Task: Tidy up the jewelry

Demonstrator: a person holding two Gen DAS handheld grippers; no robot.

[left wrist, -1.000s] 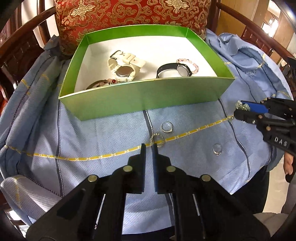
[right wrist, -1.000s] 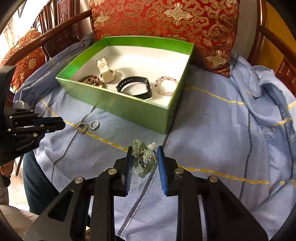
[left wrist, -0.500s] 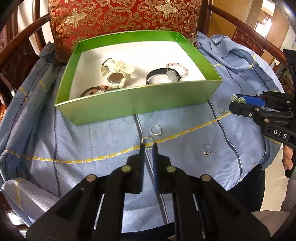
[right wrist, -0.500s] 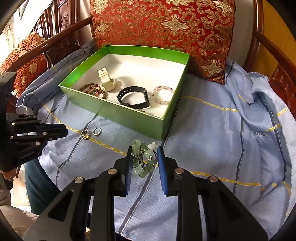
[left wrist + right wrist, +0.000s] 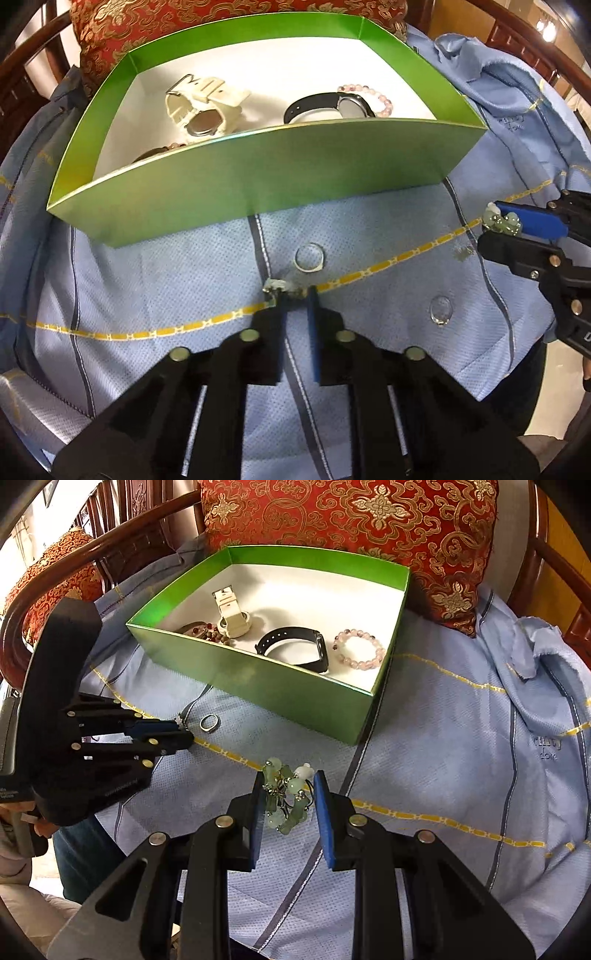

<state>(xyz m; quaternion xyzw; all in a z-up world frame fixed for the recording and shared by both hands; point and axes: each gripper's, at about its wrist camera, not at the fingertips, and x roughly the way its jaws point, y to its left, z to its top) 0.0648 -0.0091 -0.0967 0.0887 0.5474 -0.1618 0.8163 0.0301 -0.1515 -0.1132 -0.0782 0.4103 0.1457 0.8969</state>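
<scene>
A small studded ring [image 5: 286, 288] lies on the blue cloth just in front of the green box [image 5: 258, 177]. My left gripper [image 5: 297, 299] is down on the ring, its jaws nearly together and pinching the ring's near edge. The same gripper [image 5: 183, 731] shows at the left of the right wrist view. A plain silver ring [image 5: 309, 258] lies just beyond it, and another ring [image 5: 439, 310] lies to the right. Above the cloth, my right gripper [image 5: 288, 786] is shut on a green bead bracelet [image 5: 286, 794].
Inside the box lie a white watch [image 5: 232, 618], a black band [image 5: 295, 650], a pink bead bracelet [image 5: 360, 650] and a dark bead bracelet [image 5: 203, 631]. A red patterned cushion [image 5: 369, 528] stands behind it. Wooden chair arms [image 5: 110, 550] curve round the cloth's edges.
My left gripper has come down and forward onto the studded ring, so the box and rings look larger. The right gripper has stayed put with the bracelet.
</scene>
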